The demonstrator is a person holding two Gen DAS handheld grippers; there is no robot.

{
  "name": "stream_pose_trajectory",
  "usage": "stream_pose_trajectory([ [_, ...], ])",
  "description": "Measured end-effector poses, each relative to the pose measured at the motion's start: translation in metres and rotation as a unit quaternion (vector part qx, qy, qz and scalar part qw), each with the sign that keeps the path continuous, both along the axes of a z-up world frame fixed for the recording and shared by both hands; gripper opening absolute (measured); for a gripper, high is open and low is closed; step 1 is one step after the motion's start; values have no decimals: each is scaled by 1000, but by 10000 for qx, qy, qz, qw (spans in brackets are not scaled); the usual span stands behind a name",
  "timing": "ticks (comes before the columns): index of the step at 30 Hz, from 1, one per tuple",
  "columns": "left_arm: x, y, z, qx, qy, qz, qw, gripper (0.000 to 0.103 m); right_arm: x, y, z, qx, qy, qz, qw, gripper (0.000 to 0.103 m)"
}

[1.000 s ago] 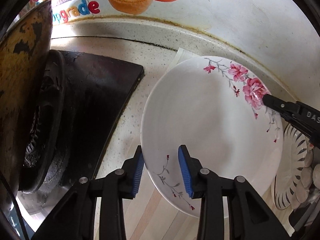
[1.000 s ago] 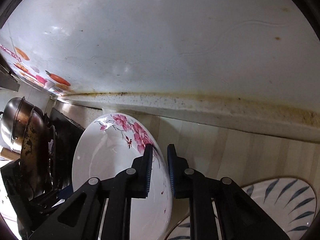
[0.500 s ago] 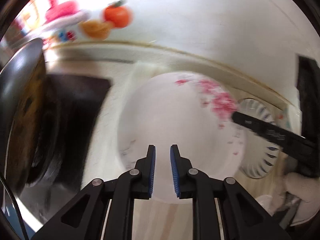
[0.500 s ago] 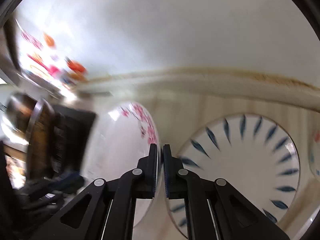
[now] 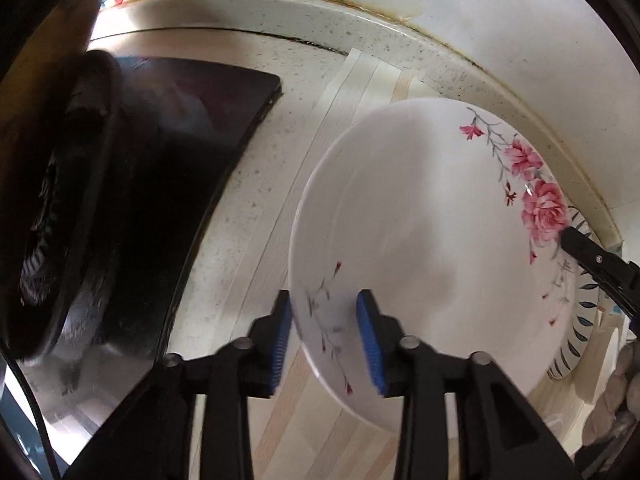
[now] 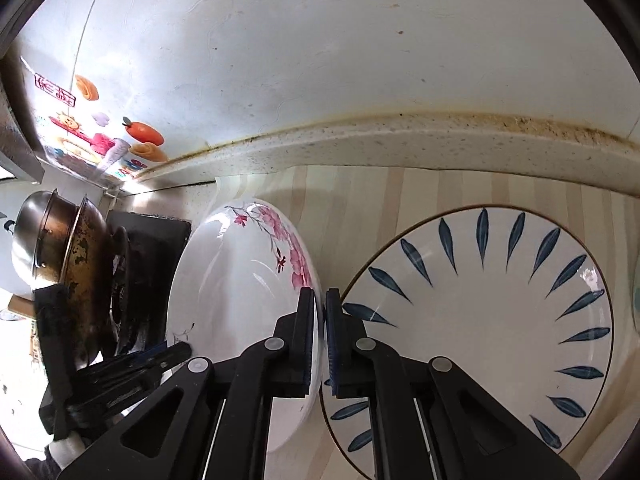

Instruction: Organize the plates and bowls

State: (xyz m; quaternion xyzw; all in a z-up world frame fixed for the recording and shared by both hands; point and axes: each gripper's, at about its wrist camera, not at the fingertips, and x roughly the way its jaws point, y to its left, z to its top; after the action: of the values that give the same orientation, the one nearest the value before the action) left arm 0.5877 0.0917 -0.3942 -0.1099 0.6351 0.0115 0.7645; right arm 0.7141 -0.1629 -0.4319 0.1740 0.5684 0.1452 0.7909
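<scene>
A white plate with pink flowers [image 5: 420,240] is held tilted above the striped mat. My right gripper [image 6: 320,344] is shut on its right rim; the plate [image 6: 240,280] stands on edge to the left of the fingers. My left gripper [image 5: 324,344] is open, its blue pads either side of the plate's near-left rim, not clamping it. The right gripper's finger [image 5: 592,258] shows at the plate's far right edge. A white plate with blue leaf marks [image 6: 480,320] lies flat on the mat, just right of and below the flowered plate; its rim also shows in the left wrist view [image 5: 576,336].
A black stove top [image 5: 168,168] with a dark worn wok [image 6: 76,272] lies to the left. The speckled counter backsplash [image 6: 400,140] and white wall with stickers [image 6: 140,132] run behind. The striped mat [image 6: 360,200] covers the counter under the plates.
The left gripper, nearly shut half a second ago, has opened wide around the flowered plate's rim. The right gripper has stayed shut on the plate while both views shifted.
</scene>
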Motion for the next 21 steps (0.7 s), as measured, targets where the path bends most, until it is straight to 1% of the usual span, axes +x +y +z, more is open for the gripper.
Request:
stream_pose_trajectory([
  [1,3,1,0,-13,-10,40,10000,34,0,0,0,-2,-5,23,10000,7],
  [2,5,0,0,-52,-14,63,10000,31,0,0,0,11,-2,24,10000,7],
  [4,7,0,2,-49,-68,166,9998,31,0,0,-1,20,0,40,10000,7],
  [6,8,-1,5,-72,-154,158,9997,31,1,-1,-1,30,8,44,10000,7],
  [10,-1,0,18,-219,-249,181,9993,31,-1,0,0,-31,-21,46,10000,7],
  [15,-18,4,32,-243,-338,76,9991,31,-8,-5,3,-8,-64,-22,10000,7],
  [18,-27,-3,44,-325,-388,-7,9987,31,-16,-12,7,43,-83,-130,9999,7],
  [21,-43,-12,58,-383,-560,-129,9976,31,-24,-18,11,42,-97,-219,9997,8],
])
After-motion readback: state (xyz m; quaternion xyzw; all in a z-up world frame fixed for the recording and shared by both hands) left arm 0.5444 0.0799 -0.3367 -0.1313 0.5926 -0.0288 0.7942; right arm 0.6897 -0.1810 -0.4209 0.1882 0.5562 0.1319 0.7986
